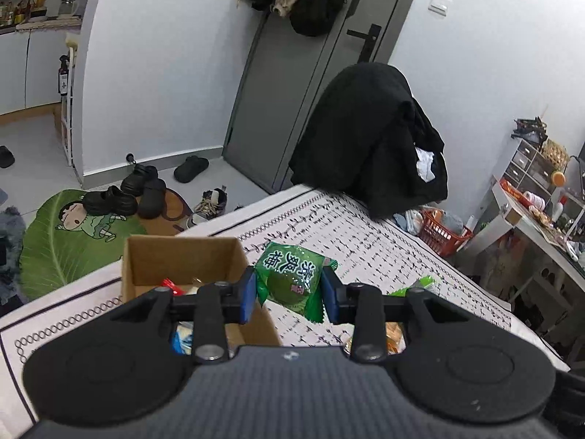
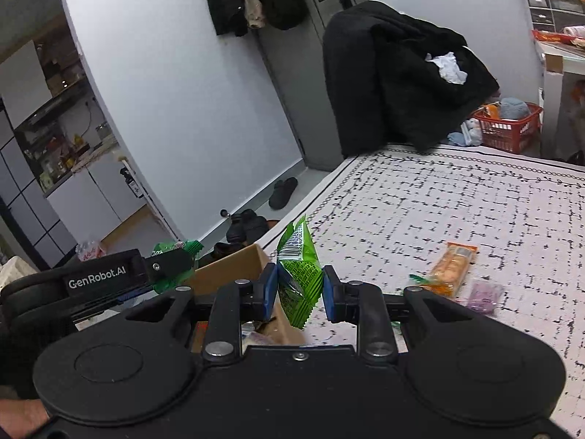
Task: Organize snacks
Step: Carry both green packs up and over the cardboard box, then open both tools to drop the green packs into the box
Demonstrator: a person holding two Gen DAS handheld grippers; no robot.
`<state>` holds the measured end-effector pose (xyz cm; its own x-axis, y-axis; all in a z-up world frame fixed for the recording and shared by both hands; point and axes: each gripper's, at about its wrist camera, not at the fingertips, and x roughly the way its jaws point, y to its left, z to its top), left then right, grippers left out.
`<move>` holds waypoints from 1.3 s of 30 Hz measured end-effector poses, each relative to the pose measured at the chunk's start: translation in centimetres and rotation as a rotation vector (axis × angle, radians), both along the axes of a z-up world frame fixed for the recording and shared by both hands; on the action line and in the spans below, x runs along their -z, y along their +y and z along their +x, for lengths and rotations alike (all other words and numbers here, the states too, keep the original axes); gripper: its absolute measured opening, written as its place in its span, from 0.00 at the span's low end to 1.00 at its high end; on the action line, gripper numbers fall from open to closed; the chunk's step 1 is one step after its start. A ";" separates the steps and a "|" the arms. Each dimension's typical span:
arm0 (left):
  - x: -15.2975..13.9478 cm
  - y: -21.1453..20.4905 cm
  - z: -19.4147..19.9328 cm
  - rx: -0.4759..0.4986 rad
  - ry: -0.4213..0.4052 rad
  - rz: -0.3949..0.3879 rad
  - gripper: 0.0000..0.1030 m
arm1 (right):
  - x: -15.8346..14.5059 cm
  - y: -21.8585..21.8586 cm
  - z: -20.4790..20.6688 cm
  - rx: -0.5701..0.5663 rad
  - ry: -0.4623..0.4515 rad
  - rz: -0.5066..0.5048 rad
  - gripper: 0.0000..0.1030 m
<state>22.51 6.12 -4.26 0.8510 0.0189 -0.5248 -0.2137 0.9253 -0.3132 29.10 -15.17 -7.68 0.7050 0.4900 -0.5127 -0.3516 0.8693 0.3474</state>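
My left gripper (image 1: 289,294) is shut on a green snack packet (image 1: 290,280) with white lettering, held above the patterned table just right of an open cardboard box (image 1: 182,258). The box holds several snacks; a red one (image 1: 169,284) and a blue one (image 1: 181,340) show. In the right wrist view my right gripper (image 2: 299,292) is shut on another green packet (image 2: 298,274) with a barcode, near the box's right wall (image 2: 234,265). The left gripper (image 2: 172,265) with its green packet shows there at the left, over the box.
An orange cracker packet (image 2: 451,267) and a purple packet (image 2: 484,294) lie on the patterned tablecloth (image 2: 457,201) to the right. A chair draped with a black coat (image 1: 373,142) stands at the far table edge. A red basket (image 2: 508,128), shoes and a green rug (image 1: 73,234) are on the floor.
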 end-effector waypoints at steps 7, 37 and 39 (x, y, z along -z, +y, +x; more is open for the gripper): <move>0.1 2.4 -0.7 -0.015 -0.005 -0.015 0.35 | 0.0 2.8 -0.4 -0.025 -0.001 -0.016 0.25; 7.2 9.7 0.3 -0.127 0.050 -0.254 0.37 | 3.6 10.1 2.5 -0.132 0.049 -0.189 0.25; 7.4 10.0 0.3 -0.144 0.059 -0.263 0.38 | 3.9 10.5 2.9 -0.142 0.054 -0.194 0.31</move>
